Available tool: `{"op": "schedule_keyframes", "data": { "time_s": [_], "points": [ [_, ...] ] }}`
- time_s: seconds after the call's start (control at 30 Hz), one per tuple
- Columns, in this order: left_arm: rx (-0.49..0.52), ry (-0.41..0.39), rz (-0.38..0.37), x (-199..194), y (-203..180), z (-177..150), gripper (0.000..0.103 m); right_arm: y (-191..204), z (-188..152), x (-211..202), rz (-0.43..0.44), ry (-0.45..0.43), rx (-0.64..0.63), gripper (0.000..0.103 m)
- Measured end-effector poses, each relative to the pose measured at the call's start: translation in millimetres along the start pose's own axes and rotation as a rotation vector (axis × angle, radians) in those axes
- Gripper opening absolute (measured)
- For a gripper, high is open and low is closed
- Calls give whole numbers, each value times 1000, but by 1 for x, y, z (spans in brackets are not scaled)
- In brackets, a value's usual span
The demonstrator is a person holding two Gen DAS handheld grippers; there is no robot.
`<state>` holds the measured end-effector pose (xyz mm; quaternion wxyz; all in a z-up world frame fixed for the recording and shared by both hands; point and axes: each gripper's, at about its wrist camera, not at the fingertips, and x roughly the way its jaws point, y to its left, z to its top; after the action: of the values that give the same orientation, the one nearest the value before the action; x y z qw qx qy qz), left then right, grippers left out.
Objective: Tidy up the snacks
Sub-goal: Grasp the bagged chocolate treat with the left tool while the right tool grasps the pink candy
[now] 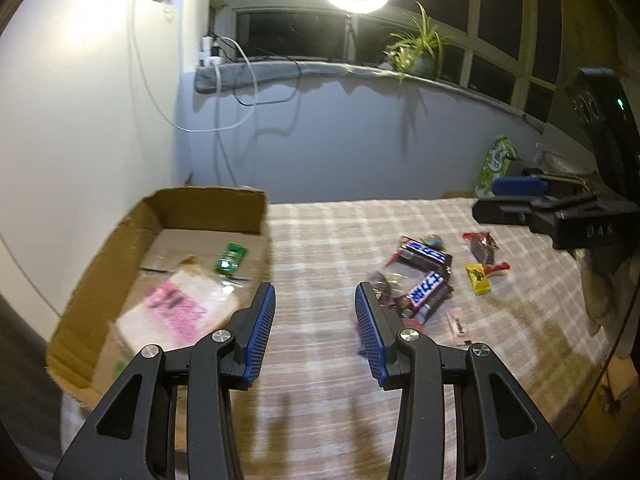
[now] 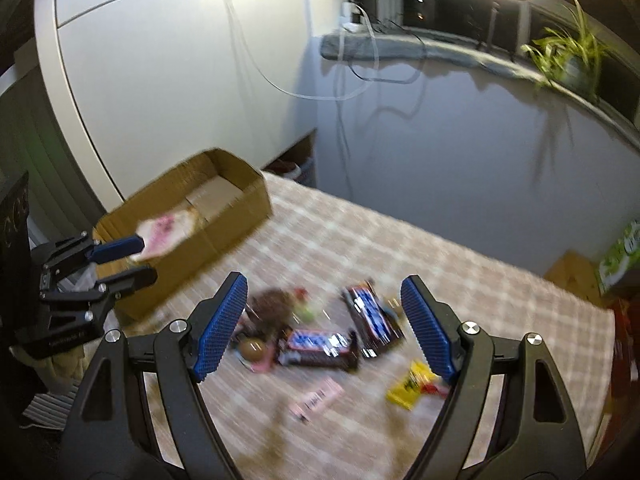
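2 Snickers bars (image 2: 344, 332) lie in the snack pile; other labels unreadable. Left gripper (image 1: 315, 312) and right gripper (image 2: 322, 322): jaws apart, empty. Box (image 1: 120, 264) left.

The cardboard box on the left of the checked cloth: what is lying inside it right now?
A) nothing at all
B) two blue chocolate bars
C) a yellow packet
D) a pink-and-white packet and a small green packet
D: the left wrist view shows the pink-and-white packet and small green packet lying inside the cardboard box.
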<state>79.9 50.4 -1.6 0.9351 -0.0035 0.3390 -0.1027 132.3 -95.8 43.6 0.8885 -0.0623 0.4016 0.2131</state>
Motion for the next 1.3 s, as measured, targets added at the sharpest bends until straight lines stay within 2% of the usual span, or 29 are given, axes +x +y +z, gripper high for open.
{"op": "schedule_keyframes", "data": {
  "time_s": [0.37, 0.43, 0.57, 0.7, 0.97, 1.1, 1.17, 1.23, 1.3],
  "points": [
    [22, 67, -89, 41, -32, -1, 40, -14, -66, 21, 4, 158, 131, 80],
    [23, 82, -98, 49, -35, -1, 40, -12, -72, 29, 8, 183, 143, 67],
    [9, 101, -101, 62, -35, -1, 40, -9, -85, 46, 37, 232, 182, 61],
    [4, 121, -108, 74, -34, -1, 40, -4, -92, 64, 43, 280, 196, 47],
    [-2, 139, -115, 90, -31, -3, 40, 10, -89, 74, -21, 269, 140, 43],
    [-13, 146, -117, 95, -28, -4, 40, 23, -92, 77, -94, 267, 45, 35],
    [-18, 148, -118, 96, -27, -4, 40, 26, -93, 77, -104, 266, 16, 33],
    [-18, 146, -115, 96, -27, -4, 39, 26, -93, 77, -101, 269, 4, 25],
    [-10, 146, -110, 97, -28, -4, 35, 27, -93, 77, -100, 271, -10, 21]
  ]
}}
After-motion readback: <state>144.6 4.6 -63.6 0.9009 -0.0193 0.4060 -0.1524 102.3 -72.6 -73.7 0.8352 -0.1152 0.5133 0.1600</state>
